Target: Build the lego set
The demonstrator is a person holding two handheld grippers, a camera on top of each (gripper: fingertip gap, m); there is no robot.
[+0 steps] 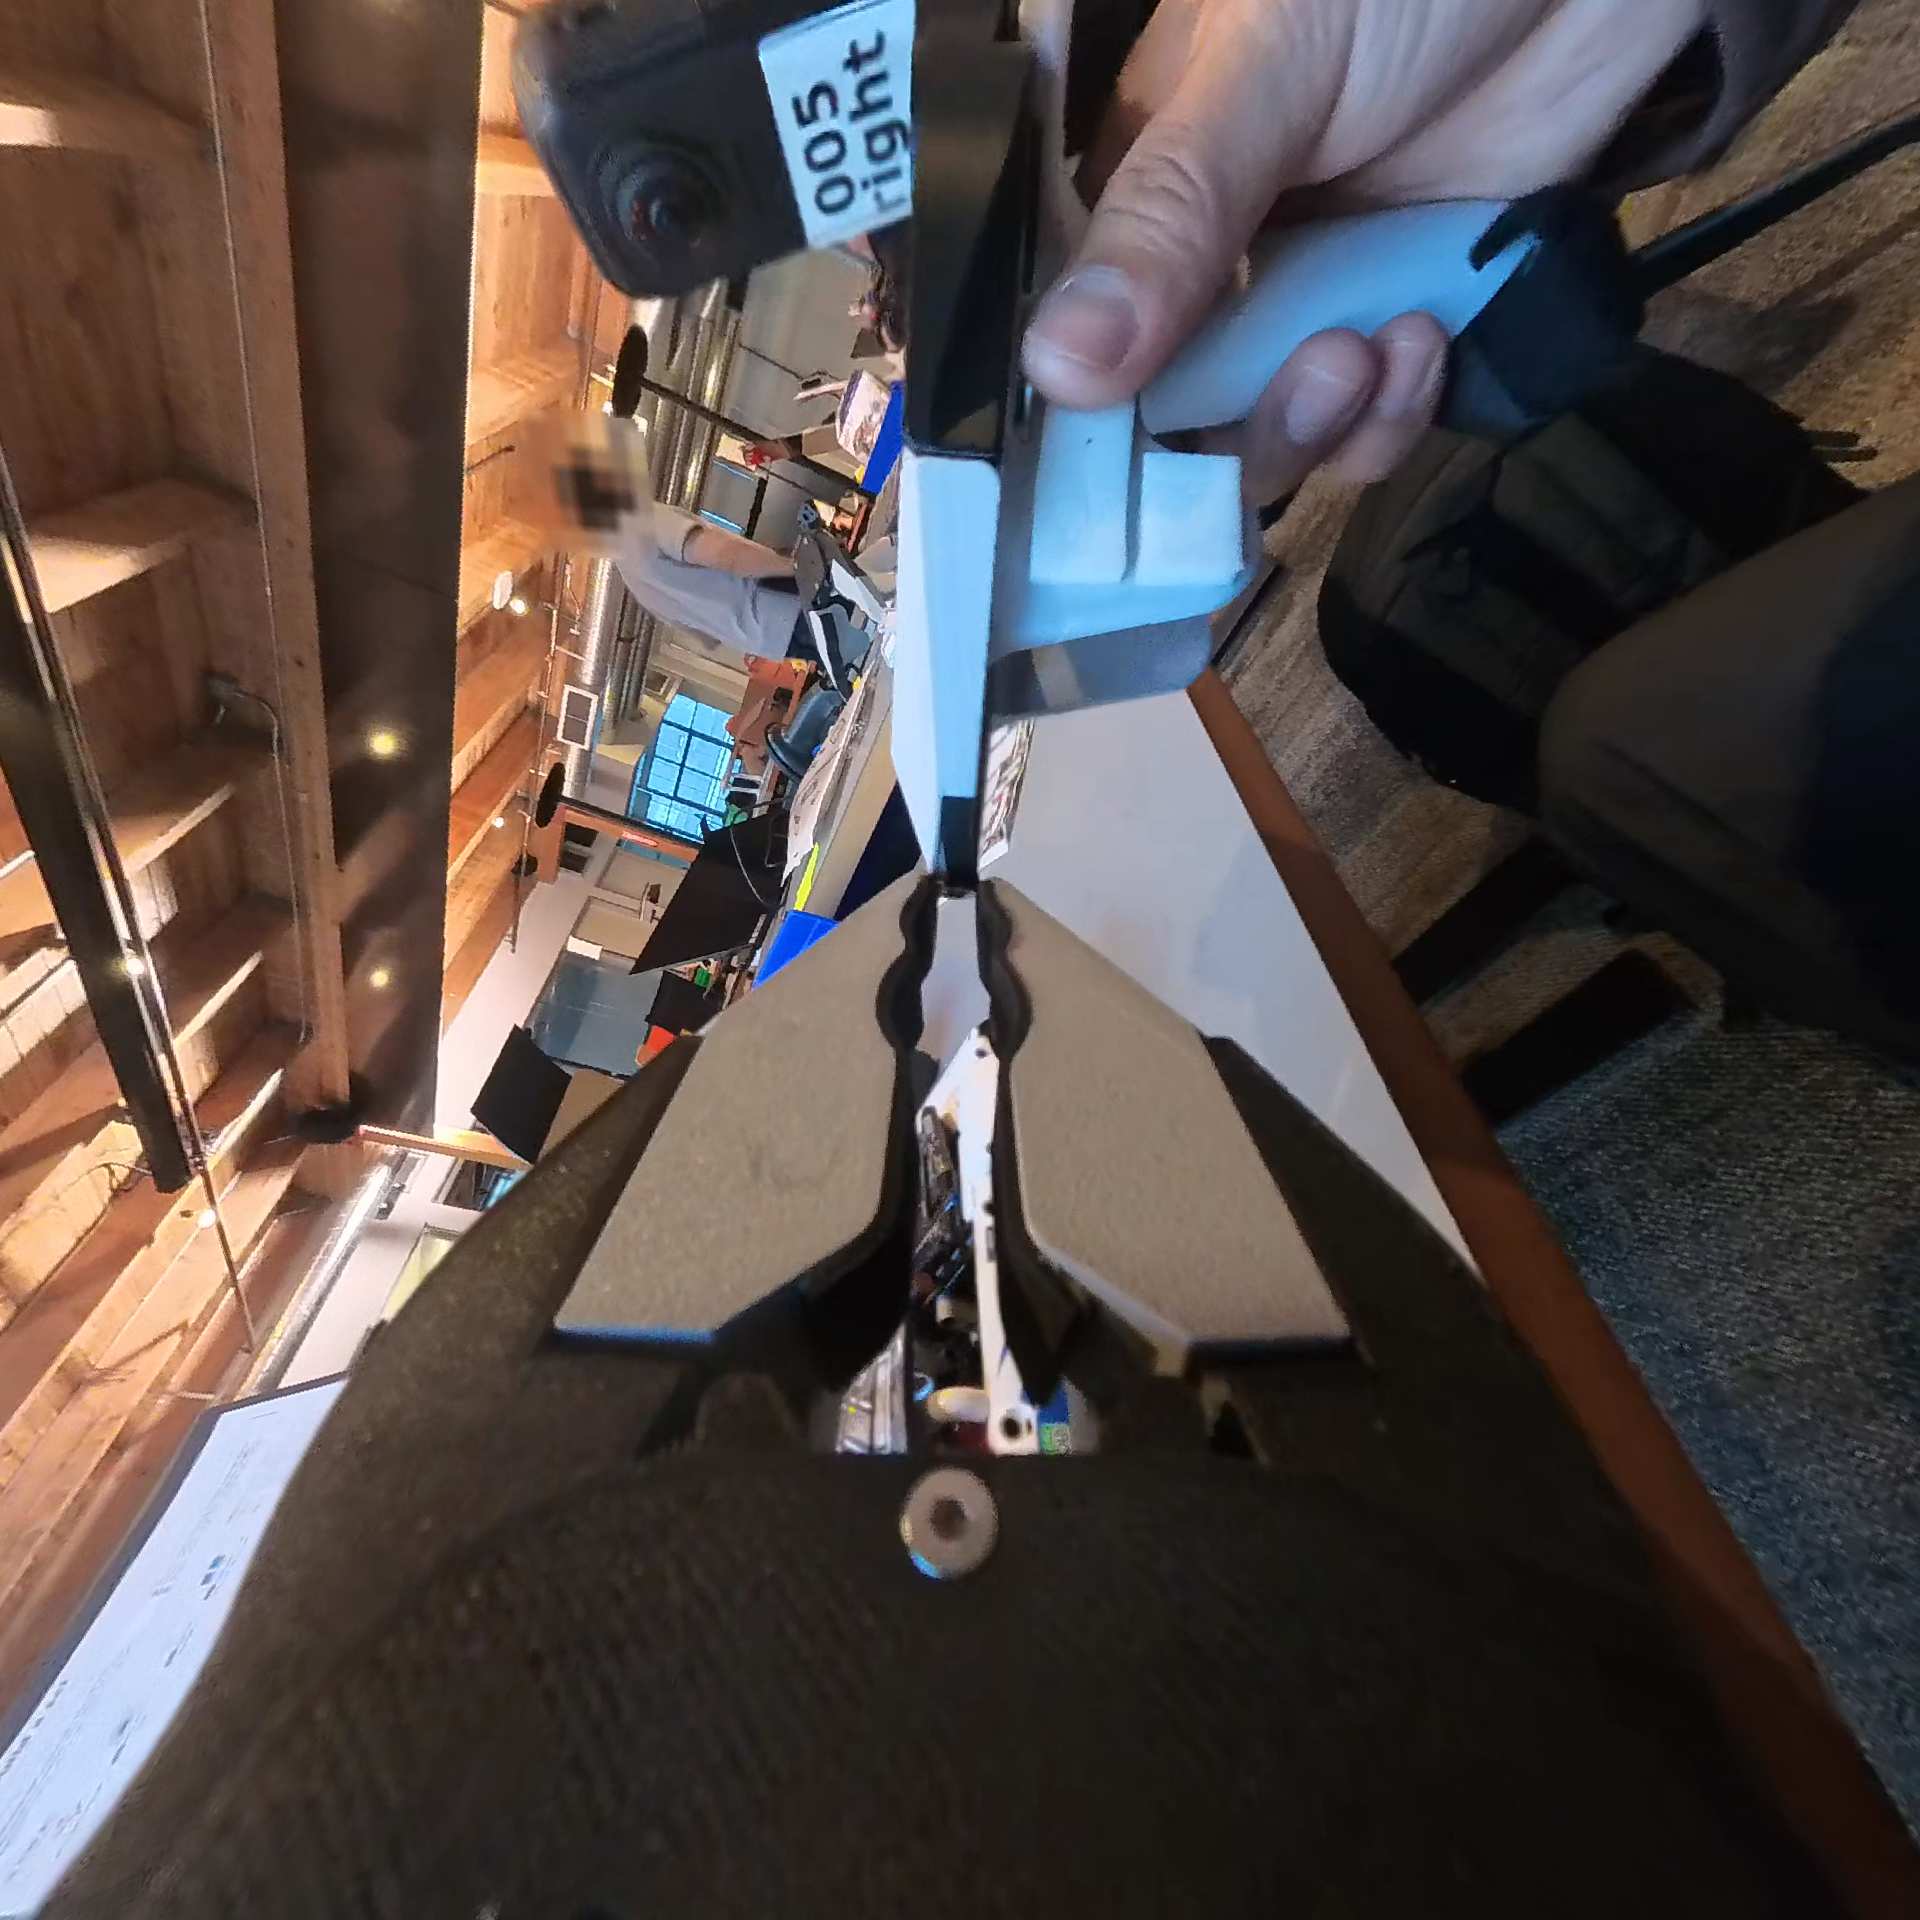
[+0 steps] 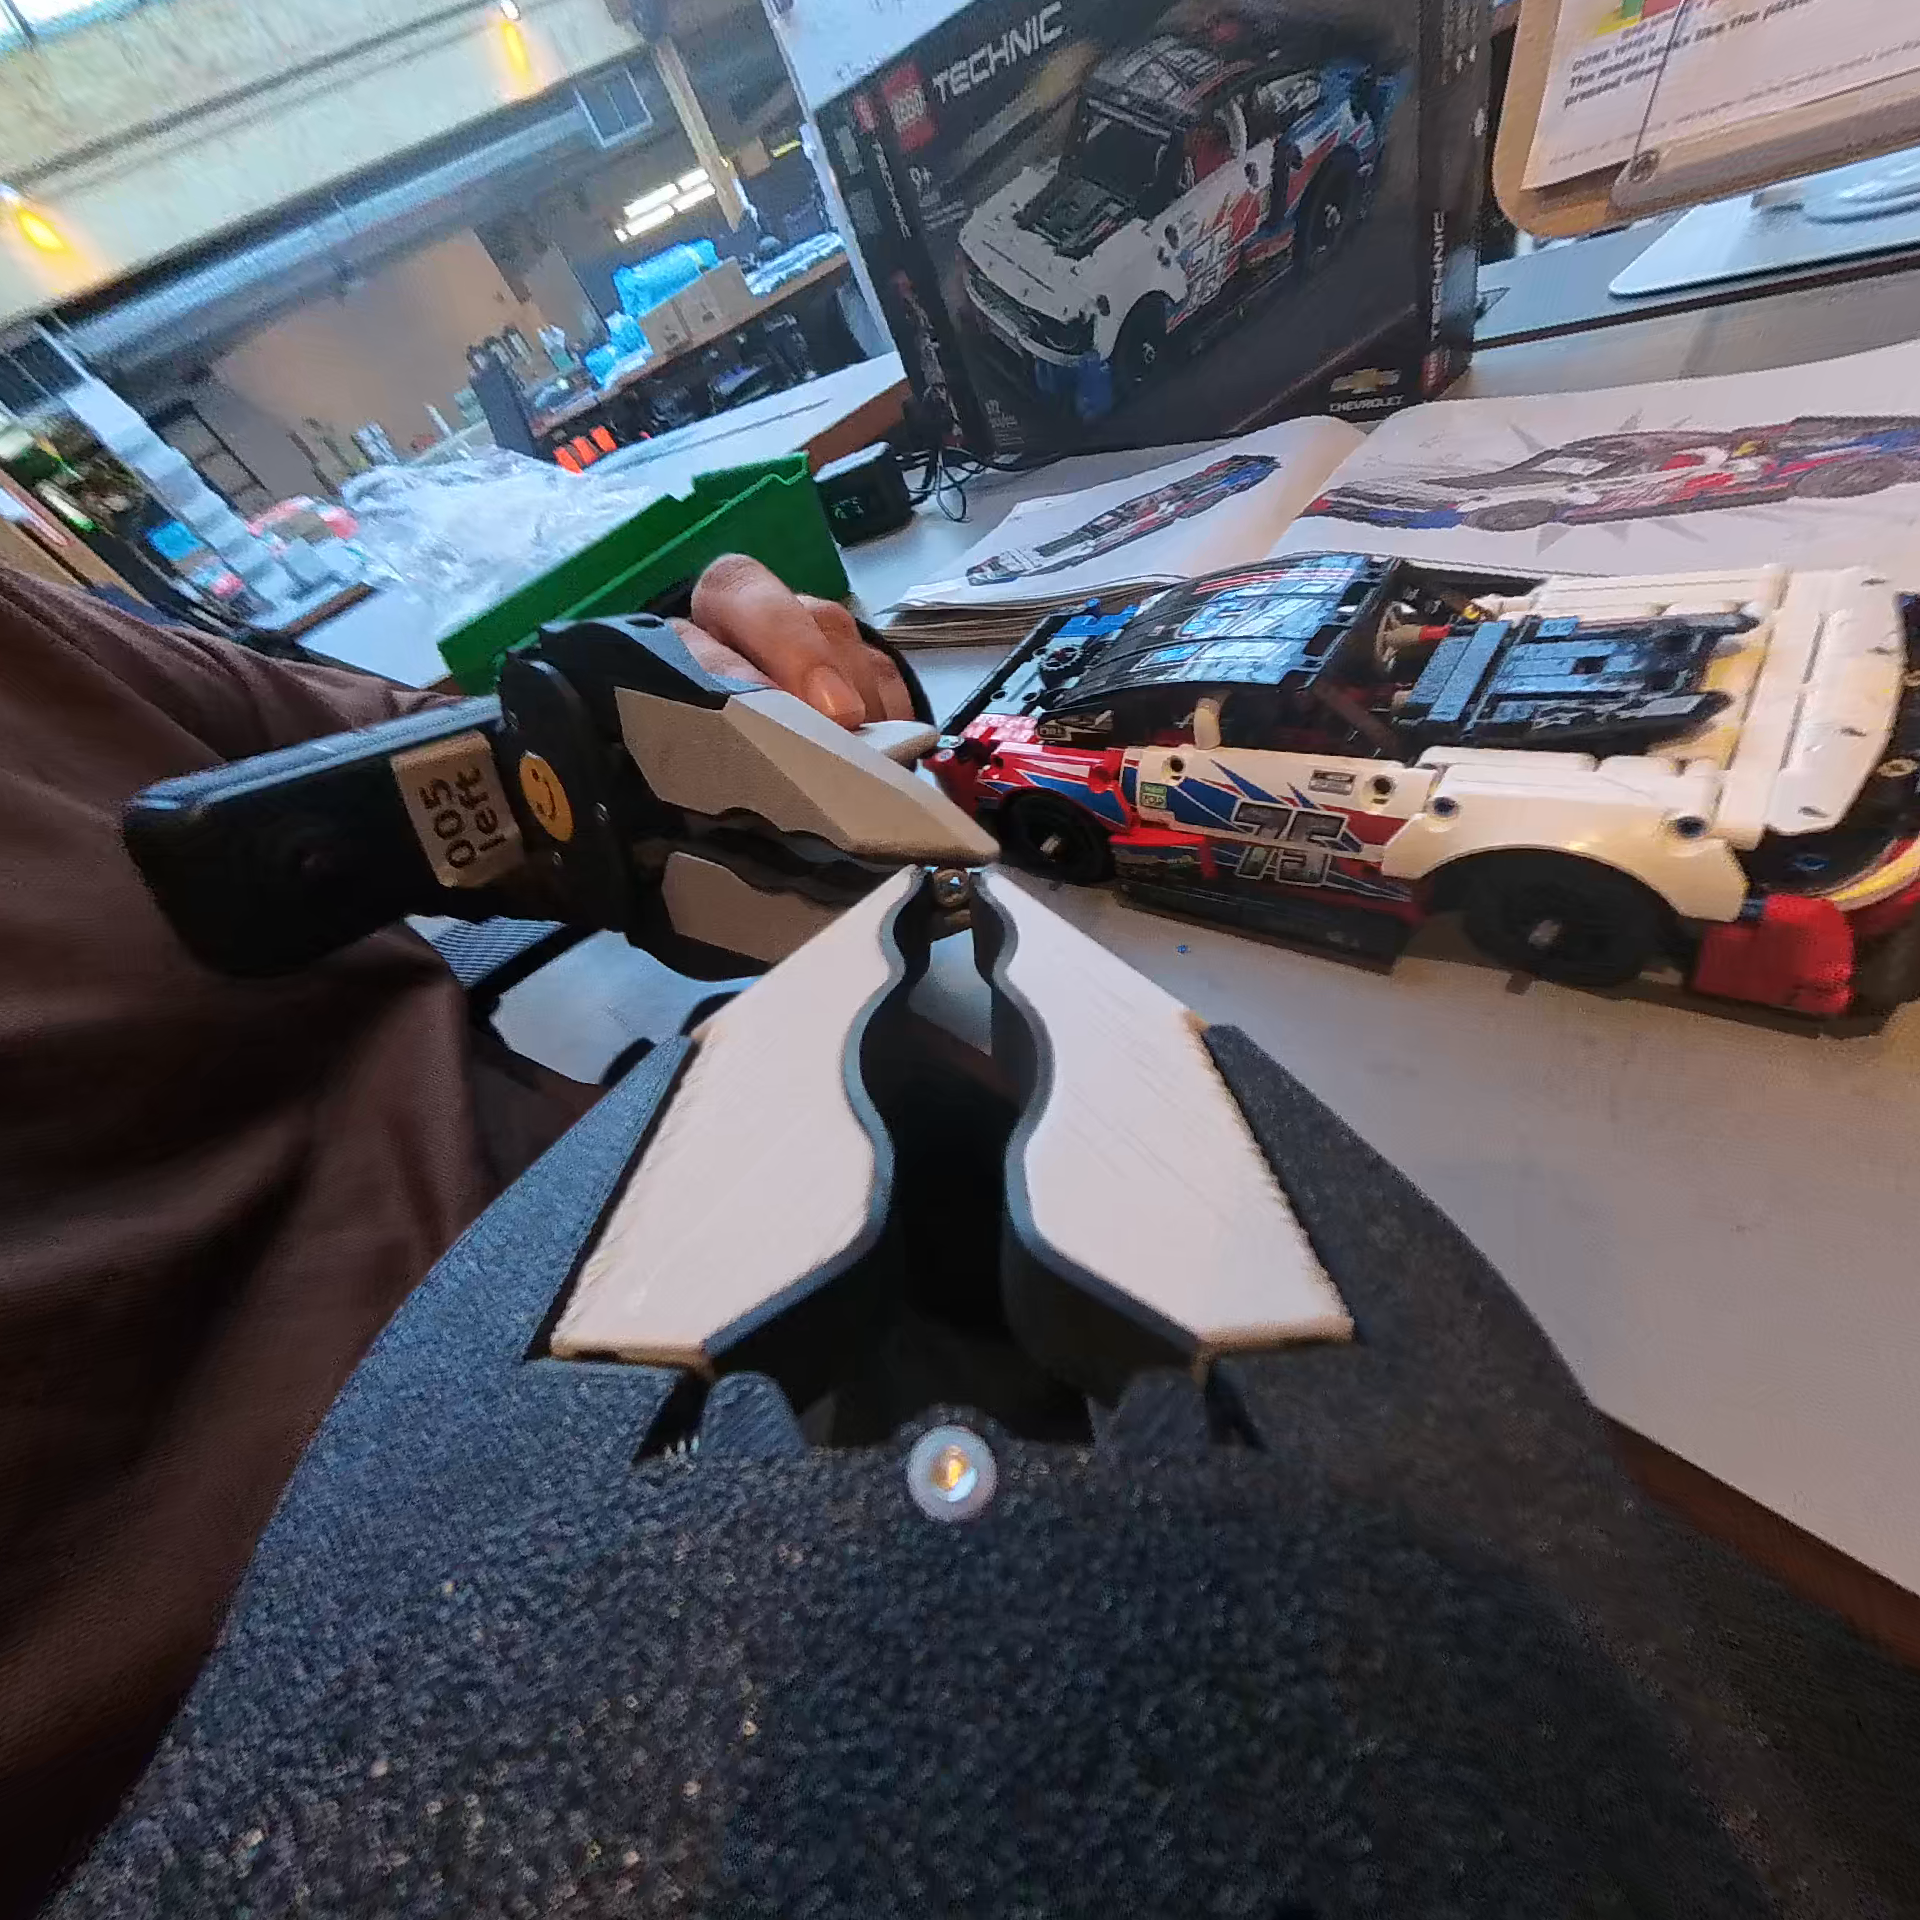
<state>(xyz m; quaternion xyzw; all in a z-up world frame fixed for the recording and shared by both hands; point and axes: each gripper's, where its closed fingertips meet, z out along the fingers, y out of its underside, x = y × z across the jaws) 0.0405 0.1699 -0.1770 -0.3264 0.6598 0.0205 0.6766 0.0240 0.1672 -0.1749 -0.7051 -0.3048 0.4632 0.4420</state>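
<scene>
Both grippers meet tip to tip over the table (image 2: 1558, 1195) edge: right gripper (image 2: 951, 888) pinches a tiny piece (image 2: 951, 885), left gripper (image 1: 951, 888) is nearly closed too, grip unclear. Car (image 2: 1455, 769) sits just behind.

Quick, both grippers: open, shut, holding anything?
Left gripper: nearly shut at the tips; whether it grips anything cannot be told.
Right gripper: shut on a small metallic piece, tip to tip with the left.

Two hand-held grippers meet tip to tip. The right gripper (image 2: 951, 883) points forward, jaws nearly closed, pinching a small metallic piece at the tips. The left gripper (image 2: 961, 847) comes in from the left, turned on its side, tips together, a hand (image 2: 790, 649) wrapped around its handle.
</scene>
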